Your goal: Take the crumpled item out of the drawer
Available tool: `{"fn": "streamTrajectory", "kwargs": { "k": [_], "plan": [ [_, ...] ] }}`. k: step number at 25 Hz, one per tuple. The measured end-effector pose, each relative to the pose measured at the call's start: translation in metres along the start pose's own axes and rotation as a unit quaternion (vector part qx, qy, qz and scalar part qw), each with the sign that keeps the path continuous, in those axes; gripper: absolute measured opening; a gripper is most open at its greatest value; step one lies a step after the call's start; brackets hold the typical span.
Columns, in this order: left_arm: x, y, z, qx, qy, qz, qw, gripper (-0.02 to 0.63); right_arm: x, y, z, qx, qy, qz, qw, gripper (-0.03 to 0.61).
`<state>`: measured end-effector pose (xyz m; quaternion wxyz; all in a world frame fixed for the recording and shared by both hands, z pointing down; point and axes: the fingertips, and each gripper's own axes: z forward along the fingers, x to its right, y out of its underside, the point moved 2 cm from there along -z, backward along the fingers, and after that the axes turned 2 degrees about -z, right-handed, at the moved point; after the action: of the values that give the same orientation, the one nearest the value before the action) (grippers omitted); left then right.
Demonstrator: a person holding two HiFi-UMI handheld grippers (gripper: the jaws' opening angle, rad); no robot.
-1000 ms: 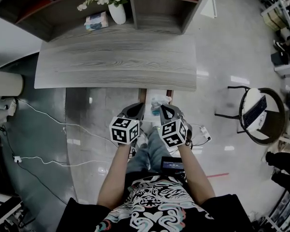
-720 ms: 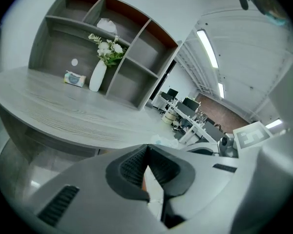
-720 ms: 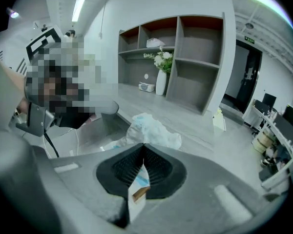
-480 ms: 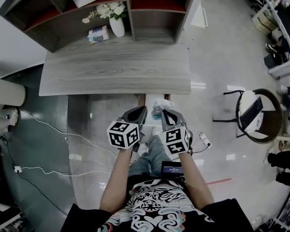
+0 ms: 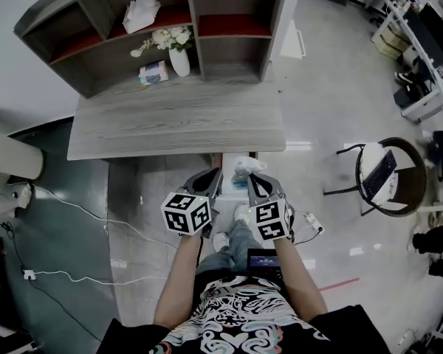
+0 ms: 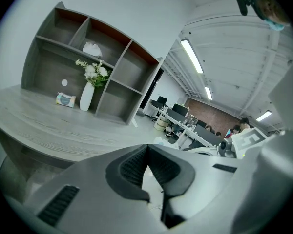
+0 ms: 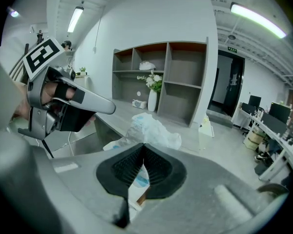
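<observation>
The crumpled item, a white and blue plastic bag (image 5: 245,166), sits just past the desk's front edge over the open drawer (image 5: 232,195). In the right gripper view the bag (image 7: 155,127) bulges above the jaws, and a strip of it runs down between the pads. My right gripper (image 7: 144,146) is shut on it. My left gripper (image 6: 147,148) is shut with nothing between its pads. In the head view the left gripper (image 5: 211,175) and the right gripper (image 5: 252,180) stand side by side at the drawer, with the bag between their tips.
A grey wooden desk (image 5: 177,120) carries a shelf unit (image 5: 229,9) with a flower vase (image 5: 179,59), a tissue pack (image 5: 154,72) and a white bundle (image 5: 140,12). A round chair (image 5: 387,177) stands to the right. Cables (image 5: 74,201) trail on the floor at left.
The head view has tilted up, so more of the shelf unit shows. Both grippers stay side by side at the drawer, the bag still at the right gripper's tips.
</observation>
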<state>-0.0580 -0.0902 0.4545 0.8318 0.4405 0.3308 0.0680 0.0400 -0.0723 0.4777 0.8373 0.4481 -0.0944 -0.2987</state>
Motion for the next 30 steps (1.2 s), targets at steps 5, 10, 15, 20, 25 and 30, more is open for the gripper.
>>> {"fn": "streamTrajectory", "kwargs": {
  "k": [5,10,15,20,25,30],
  "plan": [
    [0.008,-0.009,-0.014,0.020,0.007,0.003,0.9998,0.002,-0.003,-0.012,-0.015,0.021,0.013,-0.005,1.000,0.009],
    [0.012,-0.019,-0.025,0.036,0.012,0.017,0.9991,0.002,-0.003,-0.017,-0.027,0.037,0.024,-0.007,0.999,0.009],
    [0.017,-0.024,-0.035,0.044,0.009,0.026,0.9986,0.003,-0.004,-0.021,-0.036,0.048,0.028,0.001,0.998,0.009],
    [0.018,-0.030,-0.043,0.046,0.004,0.040,0.9981,0.002,-0.007,-0.025,-0.041,0.051,0.031,0.011,0.998,0.009],
    [0.017,-0.030,-0.049,0.049,0.003,0.040,0.9980,0.002,-0.008,-0.026,-0.045,0.055,0.035,0.013,0.998,0.009],
    [0.018,-0.029,-0.052,0.050,0.004,0.041,0.9979,0.002,-0.010,-0.026,-0.047,0.056,0.035,0.011,0.998,0.009]
  ]
}}
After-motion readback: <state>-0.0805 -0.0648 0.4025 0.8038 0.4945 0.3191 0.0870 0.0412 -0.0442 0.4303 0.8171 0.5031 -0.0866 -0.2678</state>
